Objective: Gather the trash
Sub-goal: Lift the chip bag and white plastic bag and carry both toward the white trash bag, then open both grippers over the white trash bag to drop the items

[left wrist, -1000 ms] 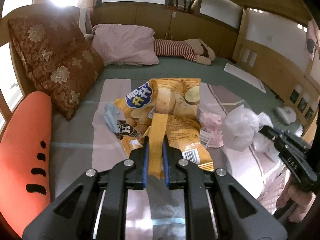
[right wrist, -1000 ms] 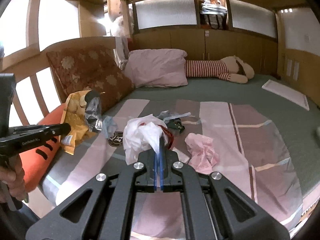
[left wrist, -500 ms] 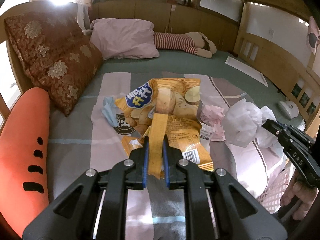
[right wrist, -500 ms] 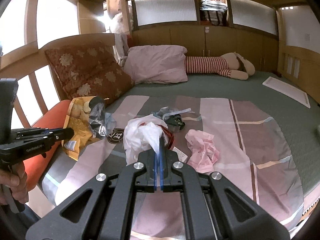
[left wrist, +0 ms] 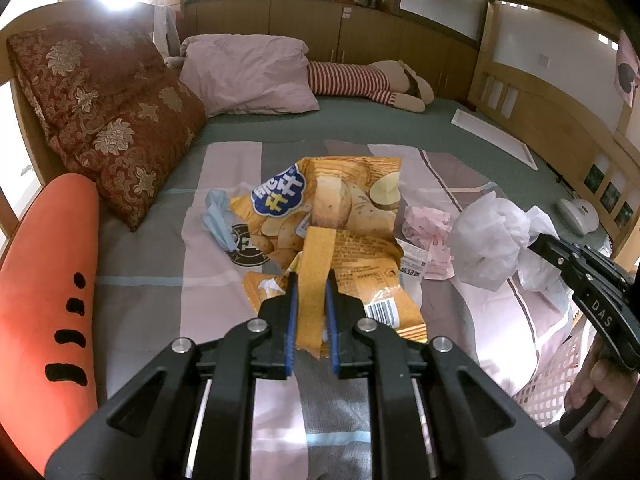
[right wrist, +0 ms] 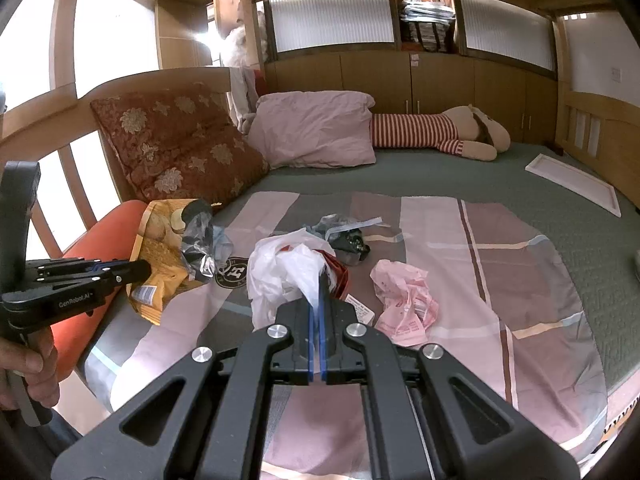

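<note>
An orange carrot-shaped cushion point(left wrist: 44, 300) is lying along the left edge of the bed point(left wrist: 400, 124), with a red floral pillow point(left wrist: 108, 120) leaning just beyond it. Near the middle, the left tool point(left wrist: 310, 284) is gripping a torn flap of a yellow crisp bag point(left wrist: 328, 216), its blue pads clenched on the strip while the rest of the bag is hanging over the striped blanket point(left wrist: 224, 256). A blue crumpled scrap point(left wrist: 218, 220) is lying just left of the bag, partly over a round dark badge point(left wrist: 244, 248). To the right, a pink crumpled paper point(right wrist: 404, 300) is resting on the blanket beside a small printed label. Farther right, the right tool point(right wrist: 320, 284) is pinched shut on a thin fold of a white plastic bag point(right wrist: 280, 276), which is bunching up with something red inside. A dark wrapper with blue strips point(right wrist: 348, 236) is lying just beyond it. At the far end, a striped plush toy point(right wrist: 436, 136) is lying beside a pink pillow point(right wrist: 316, 132).

The flap looks like the weak point: it is a narrow torn strip, so a quick pull could rip it free and drop the bag, perhaps spilling crumbs. The white bag, held by one thin fold, could slip out or stay closed when trash is pushed toward it.
</note>
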The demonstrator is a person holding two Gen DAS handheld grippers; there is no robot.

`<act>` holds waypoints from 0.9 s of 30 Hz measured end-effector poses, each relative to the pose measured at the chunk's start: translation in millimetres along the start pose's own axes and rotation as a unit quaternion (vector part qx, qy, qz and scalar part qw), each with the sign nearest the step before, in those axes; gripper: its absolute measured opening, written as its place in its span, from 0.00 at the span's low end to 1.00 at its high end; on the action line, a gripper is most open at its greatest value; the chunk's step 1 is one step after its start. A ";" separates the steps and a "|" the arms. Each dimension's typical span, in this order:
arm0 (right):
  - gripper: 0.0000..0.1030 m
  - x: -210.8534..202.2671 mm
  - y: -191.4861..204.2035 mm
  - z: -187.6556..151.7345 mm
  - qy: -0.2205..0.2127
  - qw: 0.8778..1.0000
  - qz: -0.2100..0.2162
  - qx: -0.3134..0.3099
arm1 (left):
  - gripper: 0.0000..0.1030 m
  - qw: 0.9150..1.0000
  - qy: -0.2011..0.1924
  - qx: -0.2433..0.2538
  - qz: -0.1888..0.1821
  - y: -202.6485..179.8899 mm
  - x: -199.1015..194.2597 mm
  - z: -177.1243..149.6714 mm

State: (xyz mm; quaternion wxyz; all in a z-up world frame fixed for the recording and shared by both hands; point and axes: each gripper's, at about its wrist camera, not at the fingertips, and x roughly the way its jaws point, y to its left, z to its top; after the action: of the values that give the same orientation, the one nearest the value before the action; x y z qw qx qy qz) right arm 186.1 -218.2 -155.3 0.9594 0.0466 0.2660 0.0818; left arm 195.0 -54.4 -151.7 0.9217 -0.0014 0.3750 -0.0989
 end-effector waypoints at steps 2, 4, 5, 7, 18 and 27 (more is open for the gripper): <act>0.03 0.1 -0.5 0.0 0.001 1.000 0.000 0.000 | 0.13 1.000 0.000 0.000 0.000 -0.7 -0.7 -0.1; 0.03 0.1 -0.2 0.1 0.001 1.000 0.000 0.000 | 0.13 1.000 0.000 0.000 0.000 -1.1 -0.6 -0.2; 0.03 -0.2 -0.3 0.3 0.001 1.000 0.000 0.000 | 0.13 1.000 0.000 0.000 0.001 -1.3 -0.7 -0.3; 0.03 0.2 -0.4 0.1 0.001 1.000 0.001 0.000 | 0.13 1.000 0.000 0.000 0.000 -1.2 -0.4 -0.3; 0.03 -39.8 -12.8 -1.7 -0.032 0.999 -0.012 0.024 | 0.13 0.999 0.000 0.012 -0.047 -26.9 -1.7 0.6; 0.03 -190.5 -96.2 -69.0 -0.047 0.986 -0.137 0.088 | 0.13 0.977 0.003 0.117 -0.178 -152.3 -21.6 -15.2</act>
State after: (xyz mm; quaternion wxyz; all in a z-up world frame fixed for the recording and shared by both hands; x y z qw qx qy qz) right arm 2.1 -344.2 -131.3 0.9651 0.0974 0.2310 -0.0764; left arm 141.9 -198.7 -136.1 0.8819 0.0398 0.3576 -0.3045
